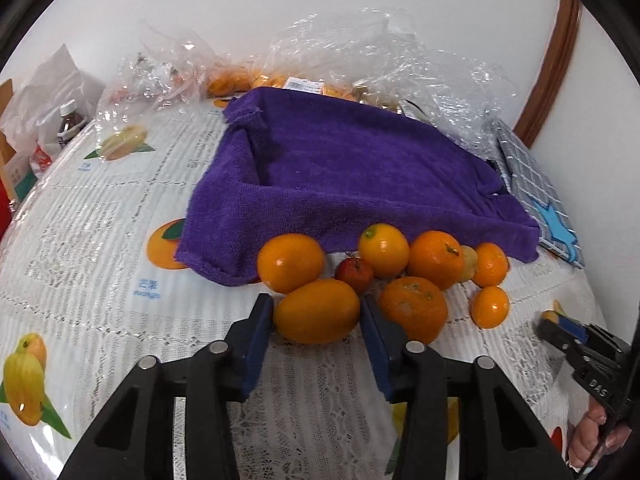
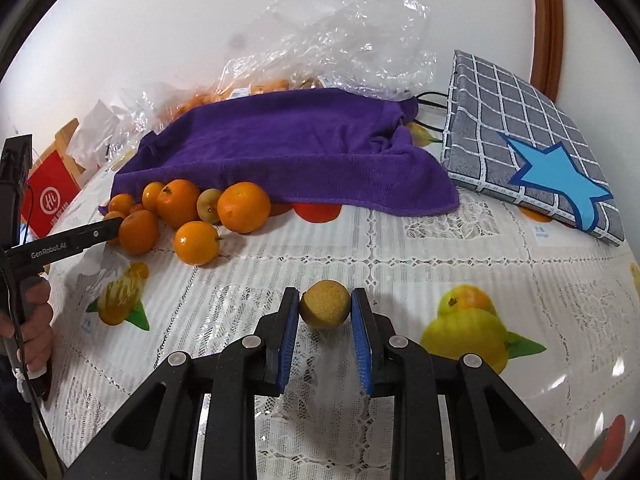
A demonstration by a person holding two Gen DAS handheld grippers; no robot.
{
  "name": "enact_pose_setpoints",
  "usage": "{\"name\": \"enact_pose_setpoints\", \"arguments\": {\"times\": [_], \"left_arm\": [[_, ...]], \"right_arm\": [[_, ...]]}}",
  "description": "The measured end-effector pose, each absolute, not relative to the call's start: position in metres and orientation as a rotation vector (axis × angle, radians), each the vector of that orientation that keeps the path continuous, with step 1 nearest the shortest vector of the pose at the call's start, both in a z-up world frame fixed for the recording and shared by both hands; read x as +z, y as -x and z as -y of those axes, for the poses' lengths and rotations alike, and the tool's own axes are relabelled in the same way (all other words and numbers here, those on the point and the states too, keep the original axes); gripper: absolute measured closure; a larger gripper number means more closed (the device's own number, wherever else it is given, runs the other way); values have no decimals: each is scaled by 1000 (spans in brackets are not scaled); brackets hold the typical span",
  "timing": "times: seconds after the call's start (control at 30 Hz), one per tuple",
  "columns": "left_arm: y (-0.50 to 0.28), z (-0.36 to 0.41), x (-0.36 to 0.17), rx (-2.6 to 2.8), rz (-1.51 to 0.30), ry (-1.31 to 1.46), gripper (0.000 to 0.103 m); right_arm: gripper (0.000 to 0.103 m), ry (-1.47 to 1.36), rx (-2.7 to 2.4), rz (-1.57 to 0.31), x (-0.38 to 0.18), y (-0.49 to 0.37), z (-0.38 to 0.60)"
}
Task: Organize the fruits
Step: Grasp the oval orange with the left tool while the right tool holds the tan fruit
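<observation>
A heap of glossy oranges [image 1: 384,276] with one small red fruit [image 1: 354,274] lies against the front edge of the purple towel [image 1: 340,168]. The left gripper [image 1: 318,316] reaches level toward the towel, its jaws closed on the sides of the nearest orange [image 1: 317,312]. Only the right wrist view shows the rough yellow-brown fruit [image 2: 325,304], well in front of the towel, pinched between the right gripper [image 2: 325,306] pads, and the hand [image 2: 34,320] on the left handle
</observation>
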State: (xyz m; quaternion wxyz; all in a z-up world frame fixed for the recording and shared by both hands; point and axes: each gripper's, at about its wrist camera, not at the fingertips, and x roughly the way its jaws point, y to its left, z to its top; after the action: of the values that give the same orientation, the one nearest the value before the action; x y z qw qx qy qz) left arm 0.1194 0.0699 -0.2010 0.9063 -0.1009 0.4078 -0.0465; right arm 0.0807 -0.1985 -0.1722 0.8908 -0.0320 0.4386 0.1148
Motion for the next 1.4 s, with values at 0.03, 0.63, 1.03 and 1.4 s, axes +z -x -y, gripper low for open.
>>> {"name": "enact_pose_setpoints", "arguments": {"times": [0.03, 0.63, 1.03, 1.4], "left_arm": [[-119, -72, -201, -101, -839, 220, 61], [-98, -85, -192, -159, -713, 340, 67], [-110, -87, -204, -135, -808, 351, 55], [-106, -83, -203, -190, -790, 360, 67]], "right_arm": [[77, 67, 241, -915, -173, -81, 198], [77, -21, 315, -857, -164, -75, 207], [77, 10, 295, -875, -166, -73, 203], [77, 33, 303, -888, -168, -73, 201]]}}
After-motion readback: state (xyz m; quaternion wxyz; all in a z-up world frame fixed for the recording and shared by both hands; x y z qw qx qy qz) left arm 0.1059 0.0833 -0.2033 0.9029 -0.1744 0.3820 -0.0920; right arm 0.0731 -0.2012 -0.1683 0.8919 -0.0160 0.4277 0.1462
